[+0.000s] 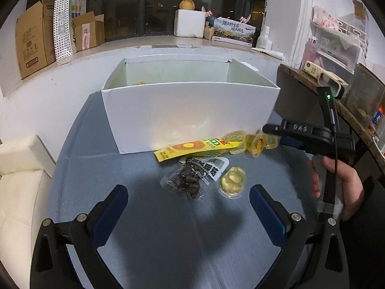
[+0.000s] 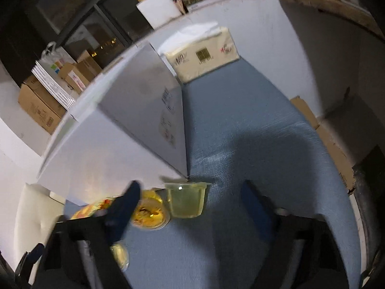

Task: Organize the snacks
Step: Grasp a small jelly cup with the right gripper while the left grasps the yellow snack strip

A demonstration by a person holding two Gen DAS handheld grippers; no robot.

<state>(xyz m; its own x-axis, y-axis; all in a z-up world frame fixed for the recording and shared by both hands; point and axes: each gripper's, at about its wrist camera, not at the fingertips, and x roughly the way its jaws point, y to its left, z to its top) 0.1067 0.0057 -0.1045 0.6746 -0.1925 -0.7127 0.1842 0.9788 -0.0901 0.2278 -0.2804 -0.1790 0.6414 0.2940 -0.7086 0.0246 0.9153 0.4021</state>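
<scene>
The white box sits on the blue tabletop and serves as the landmark. Seen from the left wrist, the snacks lie just in front of its near wall: a yellow packet touching the base of the box, a clear packet of dark dried snack just in front of that, one lone jelly cup beside it, and a cluster of jelly cups at the box's front right corner. The left gripper hovers in front of the box, its fingers spread wide with nothing between them. The same view shows the right gripper's body, held in the right hand, reaching toward that cluster.

Only the right wrist view shows the box's right side wall, a tissue pack behind the box, and a jelly cup on its side at the box's corner. The right gripper is spread, framing that cup without touching it.
</scene>
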